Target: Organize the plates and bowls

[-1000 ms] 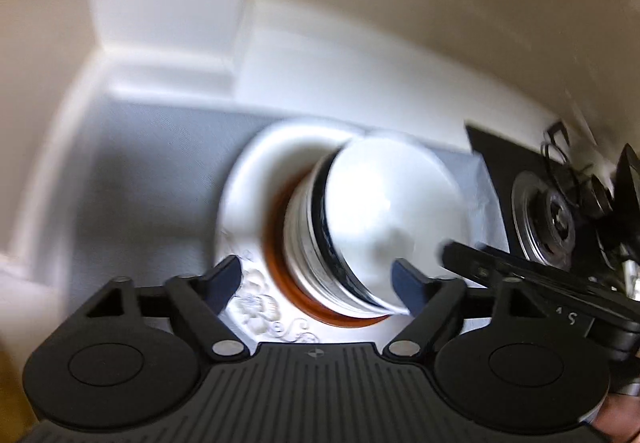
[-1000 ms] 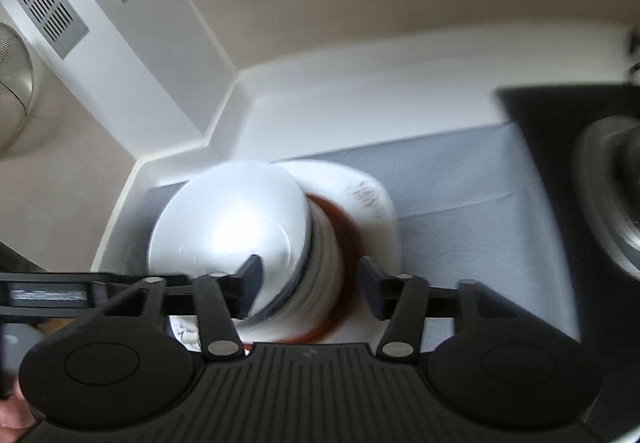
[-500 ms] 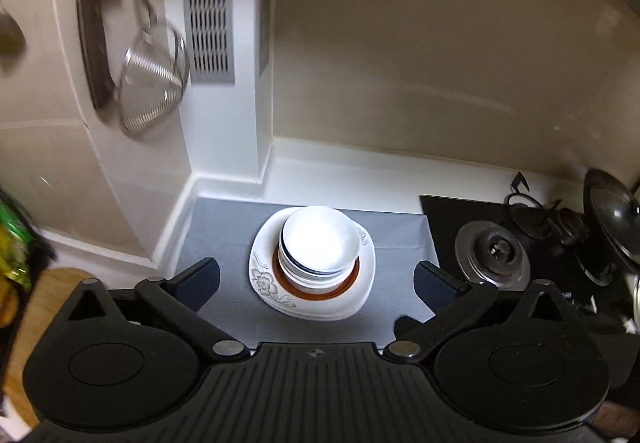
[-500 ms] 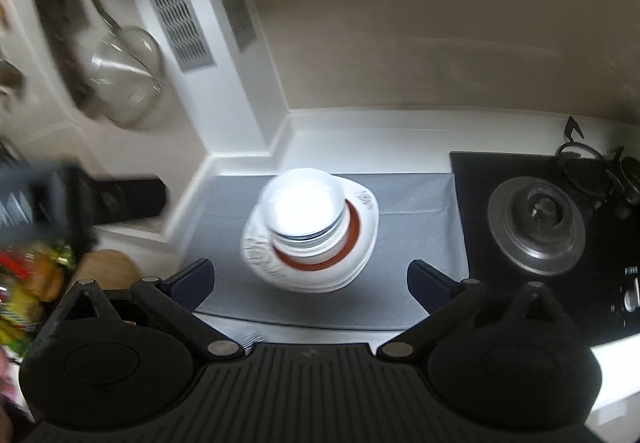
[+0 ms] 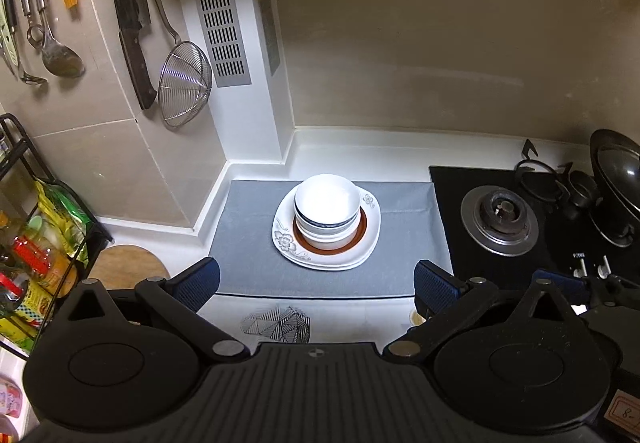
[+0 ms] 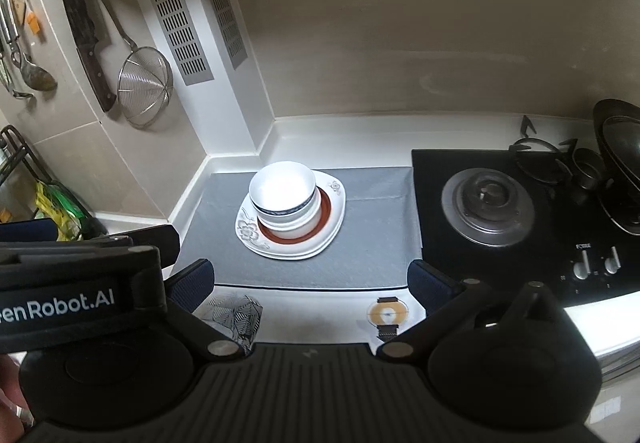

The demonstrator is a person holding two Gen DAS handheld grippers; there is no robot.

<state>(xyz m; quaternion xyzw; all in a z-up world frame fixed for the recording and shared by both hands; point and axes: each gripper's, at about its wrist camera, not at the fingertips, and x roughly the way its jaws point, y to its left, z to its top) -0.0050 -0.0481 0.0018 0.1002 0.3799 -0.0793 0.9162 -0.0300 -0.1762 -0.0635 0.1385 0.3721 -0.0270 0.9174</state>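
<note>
1. Left gripper (image 5: pixel 316 283) and right gripper (image 6: pixel 310 283): jaws spread wide, nothing between them, both well short of the grey mat (image 5: pixel 248 259).
2. On the mat's middle: square floral plates (image 5: pixel 288 243), a brown-rimmed plate (image 5: pixel 362 231) on them, then nested white bowls (image 5: pixel 327 199).
3. Judgement: glazed ceramic, stiff, slick, chippable, heavy as one stack. Take bowls by opposite rims; plates by an overhanging edge.
4. Right of the mat: gas burner (image 5: pixel 502 213).

A white counter (image 5: pixel 360 151) meets beige walls (image 5: pixel 420 43) in a corner. A grey mat (image 5: pixel 248 251) covers its middle; a black stove (image 6: pixel 488 203) sits at its right edge. A strainer (image 5: pixel 185 83) and knife (image 5: pixel 130 15) hang left.
</note>
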